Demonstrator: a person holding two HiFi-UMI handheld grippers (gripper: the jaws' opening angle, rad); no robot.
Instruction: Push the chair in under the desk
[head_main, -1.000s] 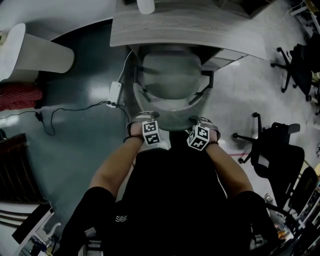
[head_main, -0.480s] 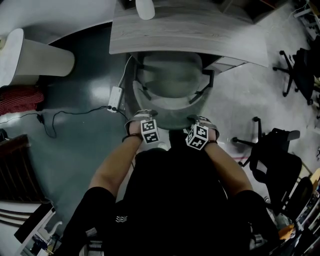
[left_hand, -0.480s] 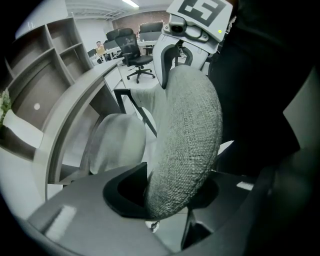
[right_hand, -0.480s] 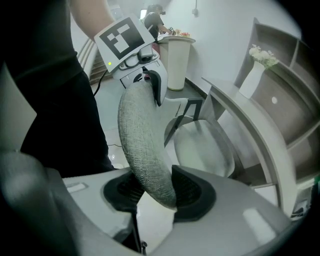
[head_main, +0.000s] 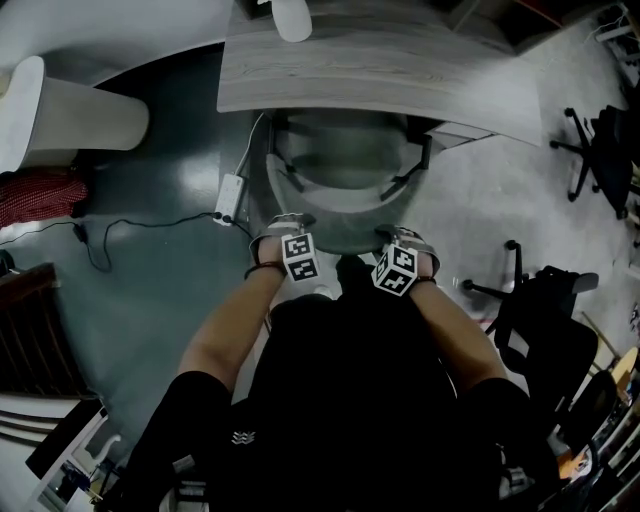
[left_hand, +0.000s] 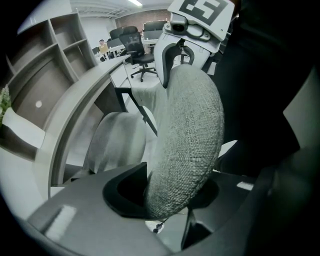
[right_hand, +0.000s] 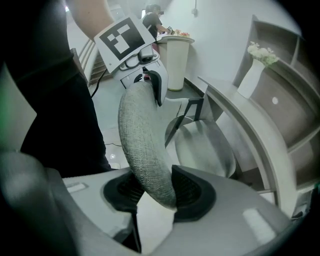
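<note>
Chair (head_main: 345, 165) is sitting partly under the surface (head_main: 370, 65), left gripper (left_hand: 167, 190) and right gripper (right_hand: 157, 192) are clamping its backrest (left_hand: 190, 130), and the push is probably needing more straight travel.

Dim, cool overhead light; fisheye-warped edges, dark vignetted corners.

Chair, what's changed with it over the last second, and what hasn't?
The chair has slid farther under the desk; the desk edge now covers more of its seat. The left gripper and right gripper moved forward with it. Unchanged: both stay clamped on the top of the chair's back; the desk and the floor power strip stay put.
</note>
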